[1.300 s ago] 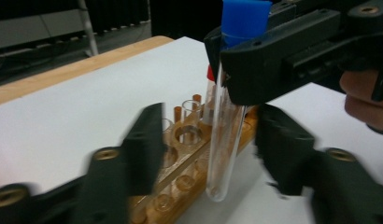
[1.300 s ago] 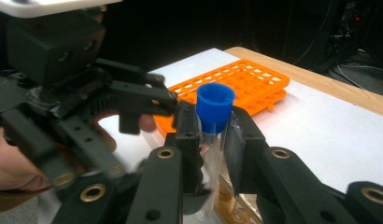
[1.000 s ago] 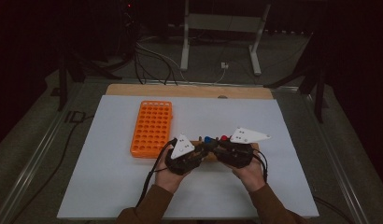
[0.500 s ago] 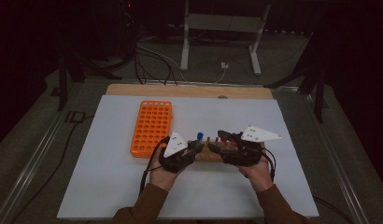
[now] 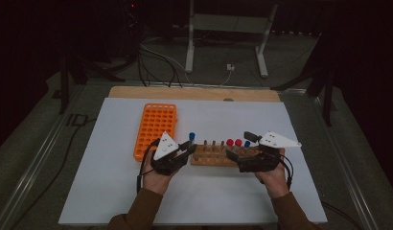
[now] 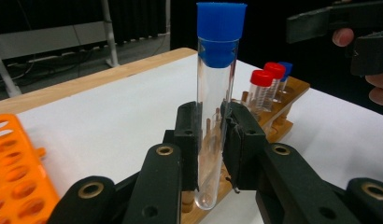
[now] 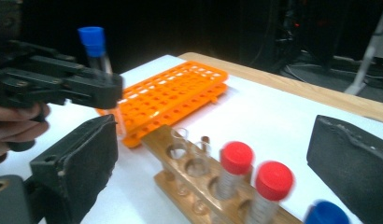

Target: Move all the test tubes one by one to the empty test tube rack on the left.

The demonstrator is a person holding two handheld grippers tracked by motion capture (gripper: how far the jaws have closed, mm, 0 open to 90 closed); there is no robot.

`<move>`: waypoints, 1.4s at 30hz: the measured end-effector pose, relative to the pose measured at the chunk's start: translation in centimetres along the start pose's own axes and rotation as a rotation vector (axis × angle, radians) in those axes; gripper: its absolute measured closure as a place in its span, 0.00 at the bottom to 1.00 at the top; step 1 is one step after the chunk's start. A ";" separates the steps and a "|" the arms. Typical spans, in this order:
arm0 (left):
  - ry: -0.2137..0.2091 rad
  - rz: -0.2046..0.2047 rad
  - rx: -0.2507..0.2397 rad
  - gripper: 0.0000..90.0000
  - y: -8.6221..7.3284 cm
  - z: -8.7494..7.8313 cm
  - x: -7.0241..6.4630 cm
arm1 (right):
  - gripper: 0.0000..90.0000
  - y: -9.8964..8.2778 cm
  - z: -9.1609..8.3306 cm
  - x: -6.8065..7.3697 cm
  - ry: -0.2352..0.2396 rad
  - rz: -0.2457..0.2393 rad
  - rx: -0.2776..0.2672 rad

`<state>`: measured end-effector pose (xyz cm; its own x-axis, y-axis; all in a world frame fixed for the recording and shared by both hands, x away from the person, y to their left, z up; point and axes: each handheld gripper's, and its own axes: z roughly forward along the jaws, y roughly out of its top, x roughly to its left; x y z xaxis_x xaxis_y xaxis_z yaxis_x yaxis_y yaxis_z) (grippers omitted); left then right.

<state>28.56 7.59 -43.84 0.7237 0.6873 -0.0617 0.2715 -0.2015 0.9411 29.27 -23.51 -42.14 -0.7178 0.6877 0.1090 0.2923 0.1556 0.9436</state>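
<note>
A clear test tube with a blue cap (image 6: 218, 70) stands upright between my left gripper's (image 6: 210, 128) pads, which are shut on it. In the high view this gripper (image 5: 186, 147) holds the tube (image 5: 191, 136) at the left end of a wooden rack (image 5: 210, 160). The rack (image 7: 189, 175) carries two red-capped tubes (image 7: 236, 161) and a blue-capped one (image 7: 324, 214). My right gripper (image 7: 215, 137) has just been opening and its jaws stand wide apart on either side of the rack's right end (image 5: 241, 146), pressing on nothing.
An orange tube rack (image 5: 155, 125) with several empty holes lies left of the wooden rack on the white table sheet (image 5: 113, 191). A wooden strip (image 5: 194, 93) runs along the far edge. Beyond it are cables and a metal stand (image 5: 225, 24).
The two hands have drawn apart. The left gripper carried the blue-capped tube to the left, and the right gripper opened its jaws and shifted right, which uncovered the wooden rack.
</note>
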 end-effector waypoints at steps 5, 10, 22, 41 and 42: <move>0.018 0.001 -0.007 0.86 -0.1 -0.4 0.5 | 0.00 -0.4 -0.5 -0.6 -0.051 0.010 -0.001; 0.038 -0.001 -0.013 0.86 -0.4 -1.0 1.1 | 0.00 -0.7 -1.1 -1.1 -0.073 0.018 -0.014; 0.107 -0.011 -0.007 0.86 -1.7 -1.8 2.7 | 0.00 -0.9 -1.4 -1.3 -0.078 0.016 -0.018; 0.207 -0.027 0.032 0.85 -4.0 -1.6 4.7 | 0.00 -1.1 -1.3 -1.2 -0.065 0.016 -0.017; 0.211 -0.026 0.038 0.85 -4.1 -1.5 4.8 | 0.00 -1.1 -1.3 -1.1 -0.065 0.015 -0.017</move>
<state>29.99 12.77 -47.50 0.5681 0.8229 -0.0113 0.3150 -0.2047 0.9268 28.95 -25.38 -42.91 -0.6710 0.7342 0.1034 0.2918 0.1333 0.9471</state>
